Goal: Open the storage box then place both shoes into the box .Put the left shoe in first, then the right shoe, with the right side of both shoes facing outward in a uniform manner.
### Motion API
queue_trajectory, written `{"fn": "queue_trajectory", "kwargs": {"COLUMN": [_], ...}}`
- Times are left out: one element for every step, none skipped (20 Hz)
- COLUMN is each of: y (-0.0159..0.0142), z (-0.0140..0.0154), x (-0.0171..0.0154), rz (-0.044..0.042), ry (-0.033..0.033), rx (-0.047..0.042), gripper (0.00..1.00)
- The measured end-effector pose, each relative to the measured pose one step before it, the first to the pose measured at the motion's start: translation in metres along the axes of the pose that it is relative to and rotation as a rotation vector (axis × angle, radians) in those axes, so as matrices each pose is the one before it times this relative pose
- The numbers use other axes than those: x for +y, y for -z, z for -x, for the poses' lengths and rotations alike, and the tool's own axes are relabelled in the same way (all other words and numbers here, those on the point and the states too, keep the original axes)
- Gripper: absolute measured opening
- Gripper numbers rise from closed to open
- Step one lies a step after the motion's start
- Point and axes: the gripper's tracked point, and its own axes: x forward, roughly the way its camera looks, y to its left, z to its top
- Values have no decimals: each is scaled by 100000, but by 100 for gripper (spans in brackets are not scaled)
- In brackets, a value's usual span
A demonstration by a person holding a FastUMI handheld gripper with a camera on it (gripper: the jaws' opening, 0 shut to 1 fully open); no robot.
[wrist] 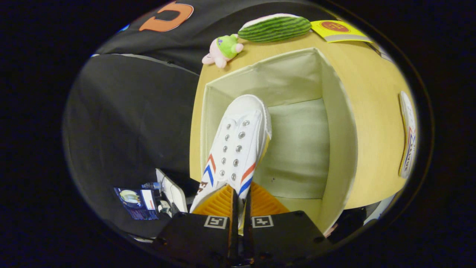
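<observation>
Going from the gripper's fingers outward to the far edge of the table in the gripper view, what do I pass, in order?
Gripper, shut on the white shoe → storage box, open, the shoe's toe over it → plush toy and watermelon-slice toy at the table's far edge.

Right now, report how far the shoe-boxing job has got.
Done: the storage box stands open on the table, nothing yet resting on its floor. In hand: the gripper is shut on a white shoe, held over the box's left side, toe pointing in. Left: set it down, then fetch the other shoe, lying on the table right of the box.
</observation>
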Motion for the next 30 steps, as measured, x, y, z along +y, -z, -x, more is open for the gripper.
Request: {"fn": "queue_trajectory", "kwargs": {"y": [-55, -257, -323, -216, -351, -298, 224, -25, 133, 59, 85, 226, 341, 348, 312, -67, -125, -7, 544, 233, 357, 312, 461, 304, 645, 471, 321, 620, 811, 788], "z": [299, -4, -322, -113, 241, 634, 548, 403, 394, 441, 561, 711, 923, 970, 1003, 997, 1236, 1187, 1250, 1329, 983, 920, 988, 751, 604, 472, 16, -265, -518, -624], "x": [203, 522, 693, 498, 132, 60, 194, 55, -63, -178, -146, -225, 31, 54, -332, -464, -682, -765, -706, -840, -1532, -1816, -2007, -2264, -2295, -2551, -2675, -2683, -2572, -2231], "rz": [744, 340, 1149, 1556, 1677, 1852, 1620, 630, 899, 1106, 1038, 1567, 1860, 2812, 3740, 4237, 4092, 3225, 2891, 1970, 2263, 2264, 1539, 1206, 1566, 253, 210, -757, -1815, -2867], "ry": [-329, -1751, -2178, -1464, 336, 377, 31, 120, 179, 528, 214, 566, -197, 237, 1312, 2172, 2739, 2512, 2091, 1677, 3266, 3478, 4254, 4548, 4105, 4365, 4655, 5027, 3803, 2506], "rx": [-1051, -1123, -163, -962, -1423, -1763, -1446, -1237, -1006, -801, -1070, -689, -861, -758, -1245, -2162, -2342, -1903, -742, -1537, -1240, -1426, -1092, -823, -157, -1117, -501, 654, 985, 1746], "gripper": [21, 31, 41, 46, 57, 66, 75, 78, 82, 82, 83, 85, 85, 85, 85, 85, 85, 85, 86, 86, 86, 86, 86, 86, 86, 86, 87, 87, 87, 87]}}
